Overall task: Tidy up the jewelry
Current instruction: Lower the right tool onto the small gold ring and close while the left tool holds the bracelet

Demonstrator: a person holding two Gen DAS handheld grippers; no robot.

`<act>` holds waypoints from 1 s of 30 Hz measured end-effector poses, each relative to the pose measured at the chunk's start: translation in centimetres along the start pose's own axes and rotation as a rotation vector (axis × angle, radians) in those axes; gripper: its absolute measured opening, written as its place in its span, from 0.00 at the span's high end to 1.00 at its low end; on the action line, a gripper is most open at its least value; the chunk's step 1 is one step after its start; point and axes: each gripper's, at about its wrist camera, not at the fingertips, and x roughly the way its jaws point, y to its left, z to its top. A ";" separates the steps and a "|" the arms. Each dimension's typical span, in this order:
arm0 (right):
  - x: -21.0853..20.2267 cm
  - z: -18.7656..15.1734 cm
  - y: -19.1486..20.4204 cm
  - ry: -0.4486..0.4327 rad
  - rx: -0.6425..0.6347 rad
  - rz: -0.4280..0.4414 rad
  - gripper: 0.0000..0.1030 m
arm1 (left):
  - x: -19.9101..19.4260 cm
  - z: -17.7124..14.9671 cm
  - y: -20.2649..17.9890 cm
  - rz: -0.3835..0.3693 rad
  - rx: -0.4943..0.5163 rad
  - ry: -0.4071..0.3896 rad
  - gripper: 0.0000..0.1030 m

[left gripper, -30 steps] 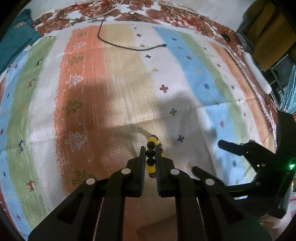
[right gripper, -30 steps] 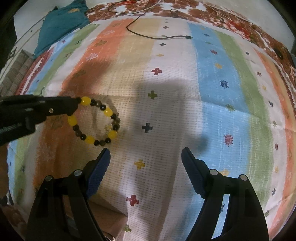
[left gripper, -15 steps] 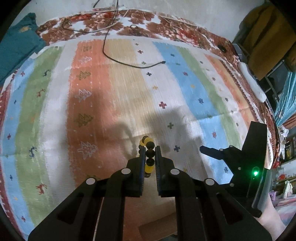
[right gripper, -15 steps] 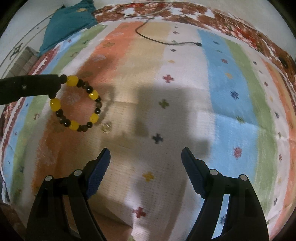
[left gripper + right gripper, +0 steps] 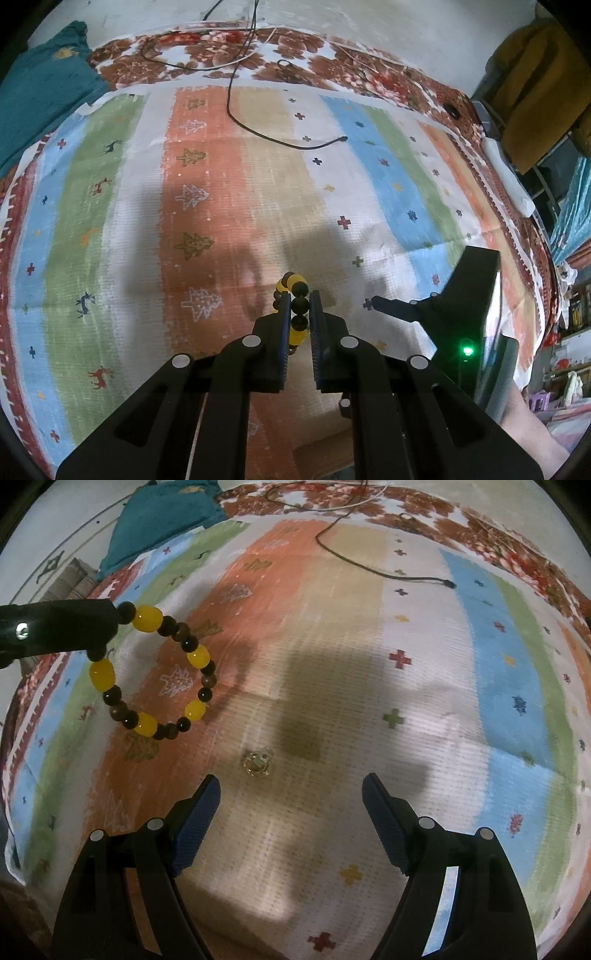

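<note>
Left hand-held gripper (image 5: 297, 314) clenches bracelet (image 5: 155, 672) aloft; right hand-held gripper (image 5: 291, 794), released, should descend squarely over ring (image 5: 256, 763) just ahead.

Beaded bracelet (image 5: 155, 672): we see yellow beads alternating with black and brown ones.
Striped woven blanket (image 5: 258, 192): we see orange, tan, white, blue and green stripes, with small crosses, trees and deer.
Floral bedsheet (image 5: 332, 70): brown-red flowers on white, along the blanket's far edge.
Folded cloth (image 5: 166, 513): teal, at the far left corner.
Gripper pads (image 5: 195, 823): blue.

Bracelet (image 5: 155, 672) higher; ring (image 5: 256, 763) uncovered
</note>
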 end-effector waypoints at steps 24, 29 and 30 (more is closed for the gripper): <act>4.0 1.9 1.7 0.119 -0.114 -0.041 0.46 | 0.4 0.1 1.7 0.015 -0.032 0.013 0.91; 3.9 1.9 1.6 0.119 -0.107 -0.025 0.81 | 0.6 0.0 1.7 0.024 -0.029 0.017 0.91; 3.9 1.8 1.6 0.118 -0.106 -0.024 0.83 | 0.6 0.0 1.7 0.024 -0.029 0.017 0.91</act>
